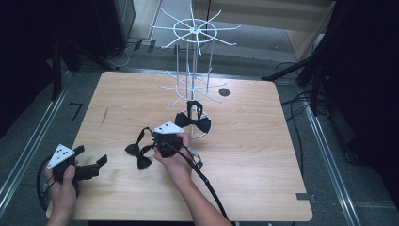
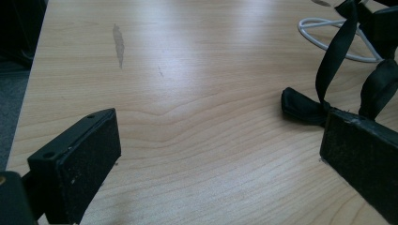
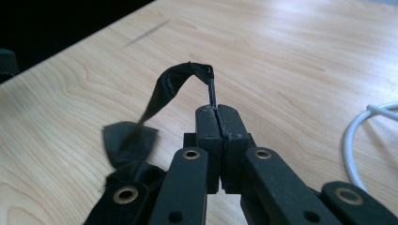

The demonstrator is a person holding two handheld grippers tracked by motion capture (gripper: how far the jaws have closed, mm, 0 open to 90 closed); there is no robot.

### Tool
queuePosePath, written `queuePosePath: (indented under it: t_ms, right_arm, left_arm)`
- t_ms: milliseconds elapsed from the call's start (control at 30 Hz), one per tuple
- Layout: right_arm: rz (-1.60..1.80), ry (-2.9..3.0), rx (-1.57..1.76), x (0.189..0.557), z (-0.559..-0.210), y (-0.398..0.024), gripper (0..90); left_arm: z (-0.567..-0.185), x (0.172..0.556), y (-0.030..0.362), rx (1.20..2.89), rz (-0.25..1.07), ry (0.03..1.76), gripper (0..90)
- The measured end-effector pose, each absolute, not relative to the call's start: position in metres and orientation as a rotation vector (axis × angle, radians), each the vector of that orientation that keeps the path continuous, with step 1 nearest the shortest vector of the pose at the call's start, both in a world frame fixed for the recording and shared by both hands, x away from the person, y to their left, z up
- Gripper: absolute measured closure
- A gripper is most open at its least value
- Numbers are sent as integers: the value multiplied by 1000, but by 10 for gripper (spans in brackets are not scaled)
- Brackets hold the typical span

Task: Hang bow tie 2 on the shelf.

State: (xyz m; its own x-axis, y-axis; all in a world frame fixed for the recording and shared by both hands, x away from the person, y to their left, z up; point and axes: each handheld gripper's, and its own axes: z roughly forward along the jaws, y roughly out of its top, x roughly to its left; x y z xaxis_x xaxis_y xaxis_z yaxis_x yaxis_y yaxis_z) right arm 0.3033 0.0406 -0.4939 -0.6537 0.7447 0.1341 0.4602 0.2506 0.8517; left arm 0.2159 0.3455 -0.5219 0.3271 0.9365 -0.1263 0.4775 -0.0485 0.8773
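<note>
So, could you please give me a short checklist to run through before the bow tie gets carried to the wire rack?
1. Right gripper shut on the strap of the bow tie: ok, jaws pinch the strap.
2. Bow clear of the table: cannot tell; it hangs low at the left of the right gripper view.
3. Left gripper out of the way: ok, open and apart at the table's left edge.
4. Wire rack has free arms: ok, upper arms bare.
5. Second bow tie at the rack's base, apart from the held one: ok.
</note>
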Motion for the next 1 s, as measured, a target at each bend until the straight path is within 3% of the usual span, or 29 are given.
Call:
queuePosePath:
  t_ms: [1000]
  right_arm:
    - [1521,2084,1035,284,-442,30,900]
  left_arm:
    - [-522,216,345,1677,627,1288,0]
